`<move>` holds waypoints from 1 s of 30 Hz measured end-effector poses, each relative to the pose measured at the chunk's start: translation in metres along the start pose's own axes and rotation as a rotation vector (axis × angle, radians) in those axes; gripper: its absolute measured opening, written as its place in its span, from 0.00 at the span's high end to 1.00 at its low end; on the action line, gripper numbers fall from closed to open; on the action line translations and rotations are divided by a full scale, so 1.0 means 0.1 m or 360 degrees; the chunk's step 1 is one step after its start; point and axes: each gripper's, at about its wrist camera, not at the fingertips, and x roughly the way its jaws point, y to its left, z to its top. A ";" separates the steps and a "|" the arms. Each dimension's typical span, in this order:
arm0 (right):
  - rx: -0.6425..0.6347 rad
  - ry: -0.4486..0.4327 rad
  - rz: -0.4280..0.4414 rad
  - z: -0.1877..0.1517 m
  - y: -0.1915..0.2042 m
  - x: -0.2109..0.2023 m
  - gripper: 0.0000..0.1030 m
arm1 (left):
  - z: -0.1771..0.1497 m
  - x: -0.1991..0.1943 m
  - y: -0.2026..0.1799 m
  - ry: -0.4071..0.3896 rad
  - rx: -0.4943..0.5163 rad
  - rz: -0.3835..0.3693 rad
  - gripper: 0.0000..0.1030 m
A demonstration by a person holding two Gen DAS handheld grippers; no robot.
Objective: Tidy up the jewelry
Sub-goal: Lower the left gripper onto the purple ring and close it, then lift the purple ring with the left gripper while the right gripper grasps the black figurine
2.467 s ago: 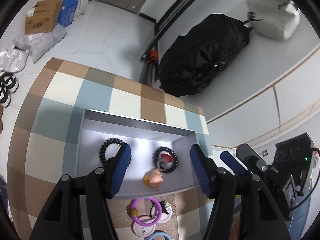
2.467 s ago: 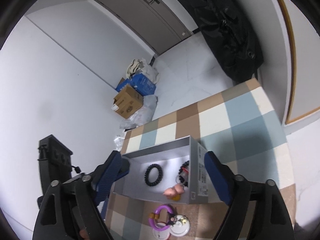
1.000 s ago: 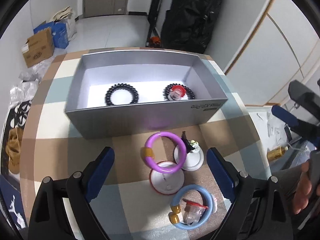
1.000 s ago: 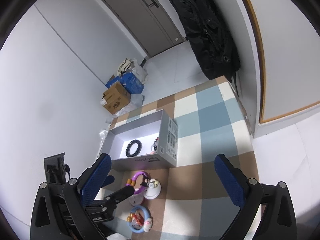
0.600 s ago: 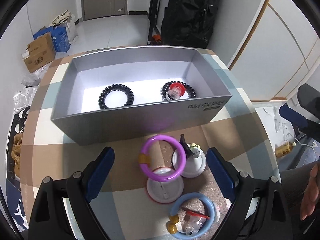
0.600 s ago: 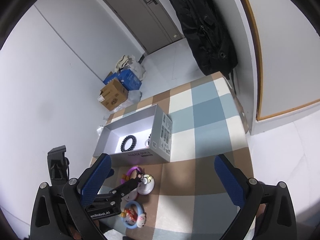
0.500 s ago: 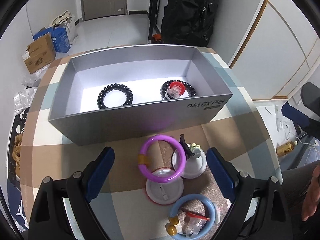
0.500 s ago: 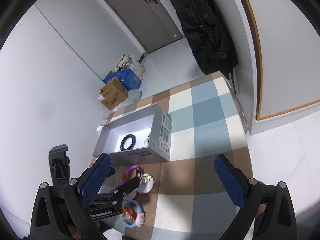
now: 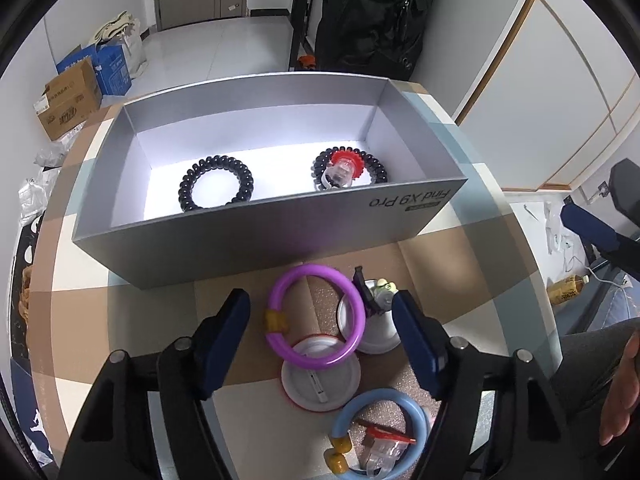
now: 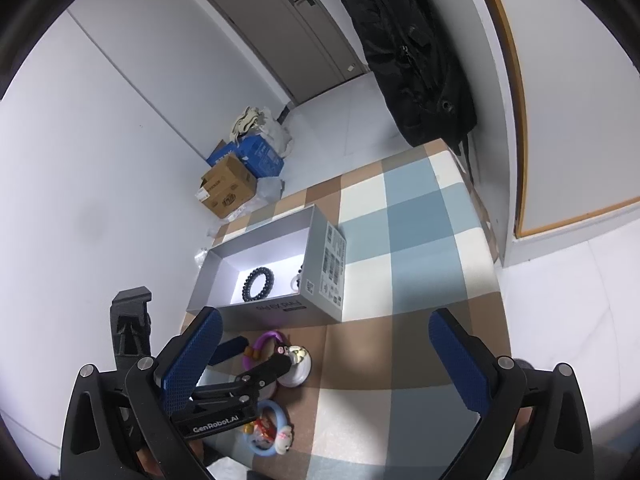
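A grey box [image 9: 256, 236] on the checked table holds a black bead bracelet [image 9: 217, 188] and a second black bracelet with a red-topped charm [image 9: 344, 170]. In front of the box lie a purple bangle [image 9: 316, 318], two white round stands [image 9: 318, 384], and a blue bangle [image 9: 380, 432] with a red item inside. My left gripper [image 9: 320, 340] is open, its fingers on either side of the purple bangle, just above it. My right gripper [image 10: 324, 356] is open and empty, held high to the right; it sees the box [image 10: 272, 280] and the left gripper [image 10: 256, 364].
A black bag [image 9: 372, 16] leans on the wall beyond the table. Cardboard boxes [image 9: 68, 96] sit on the floor at the far left. The person's hand [image 9: 620, 392] shows at the right edge. The table [image 10: 416, 232] runs on to the right of the box.
My left gripper has narrowed its opening and moved forward and down over the purple bangle. Earlier it pulled back from inside the box. The right gripper has barely moved.
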 end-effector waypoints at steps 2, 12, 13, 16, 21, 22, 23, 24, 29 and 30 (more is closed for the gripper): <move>-0.0001 0.0003 0.0001 0.00 0.00 0.01 0.00 | 0.00 -0.01 0.00 -0.0002 -0.0001 -0.0012 0.47; 0.0013 0.0035 -0.0016 -0.03 -0.02 0.06 0.00 | 0.03 0.00 0.08 0.0029 -0.0068 -0.0108 0.52; 0.0013 0.0041 -0.0021 -0.03 -0.02 0.07 0.00 | 0.03 0.00 0.10 0.0032 -0.0079 -0.0120 0.52; -0.0003 0.0051 -0.0038 -0.05 -0.01 0.10 0.00 | 0.02 -0.02 0.14 0.0043 -0.0119 -0.0168 0.52; -0.0064 0.0113 -0.0102 -0.10 0.01 0.19 0.00 | 0.00 -0.11 0.21 0.0022 -0.0151 -0.0236 0.52; -0.0072 0.0120 -0.0108 -0.11 0.02 0.20 0.00 | 0.01 -0.13 0.23 0.0012 -0.0161 -0.0261 0.52; -0.0088 0.0137 -0.0124 -0.13 0.04 0.23 0.00 | 0.01 -0.16 0.26 -0.0005 -0.0173 -0.0296 0.52; -0.0112 0.0159 -0.0141 -0.15 0.06 0.26 0.00 | 0.01 -0.21 0.29 -0.0025 -0.0186 -0.0312 0.52; -0.0196 0.0273 -0.0100 -0.24 0.18 0.42 0.14 | 0.02 -0.44 0.41 -0.0118 -0.0220 -0.0374 0.52; -0.0193 0.0301 -0.0083 -0.25 0.19 0.46 0.21 | 0.02 -0.47 0.43 -0.0136 -0.0223 -0.0379 0.52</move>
